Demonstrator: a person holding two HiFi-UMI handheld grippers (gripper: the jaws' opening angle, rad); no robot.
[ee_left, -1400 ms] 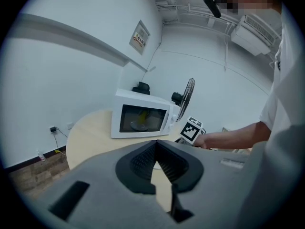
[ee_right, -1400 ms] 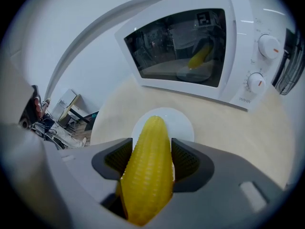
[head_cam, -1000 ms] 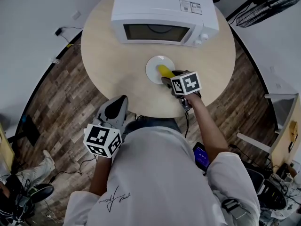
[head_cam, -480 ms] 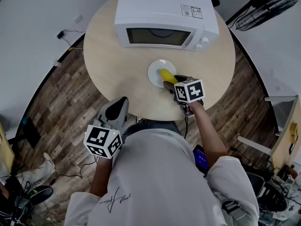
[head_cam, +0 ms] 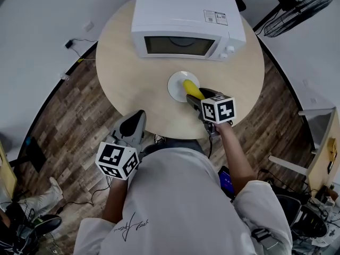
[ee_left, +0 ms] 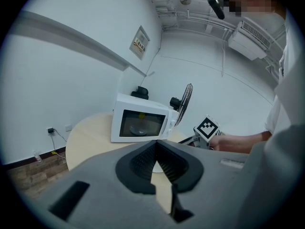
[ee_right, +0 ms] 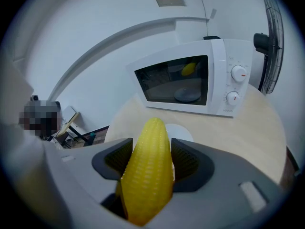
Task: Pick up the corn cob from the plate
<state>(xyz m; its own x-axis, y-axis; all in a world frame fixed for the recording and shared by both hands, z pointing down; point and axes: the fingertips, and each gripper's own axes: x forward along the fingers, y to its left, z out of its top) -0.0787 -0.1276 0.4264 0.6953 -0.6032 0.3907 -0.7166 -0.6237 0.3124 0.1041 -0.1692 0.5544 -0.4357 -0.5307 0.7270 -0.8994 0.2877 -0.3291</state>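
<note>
1. Corn cob [ee_right: 147, 175]: judged light and stiff. It tapers and the skin looks a bit glossy, so it could slide forward out of a pinch. The rows of kernels should give the pads some bite. The best hold looks to be across the thick middle, not near the point.
2. Look: an even bright yellow with neat kernel rows, a blunt rounded tip and no husk. It may be a model, but I cannot say.
3. Hold: the right gripper [ee_right: 150, 161] has its fingers closed on the cob, one pad on each flank of the thicker part. The tip sticks out past the pads toward the microwave [ee_right: 190, 80].
4. Place: in the head view the cob [head_cam: 190, 86] lies over the near-right edge of the white plate [head_cam: 175, 83]. The right gripper [head_cam: 193, 96] comes in from the person's side. In the right gripper view the plate [ee_right: 185, 130] shows beyond the tip. I judge the cob to be just off the plate, though no view settles that.
5. Left gripper [ee_left: 156, 159]: its fingers are drawn together at the tips with nothing between them. It is held low by the person's body [head_cam: 133, 125], at the near edge of the worktop and well apart from the plate.
6. Surroundings: a round pale worktop [head_cam: 130, 70] with the microwave [head_cam: 186, 20] at the back, its door shut. A fan [head_cam: 297, 7] stands off to the far right.
</note>
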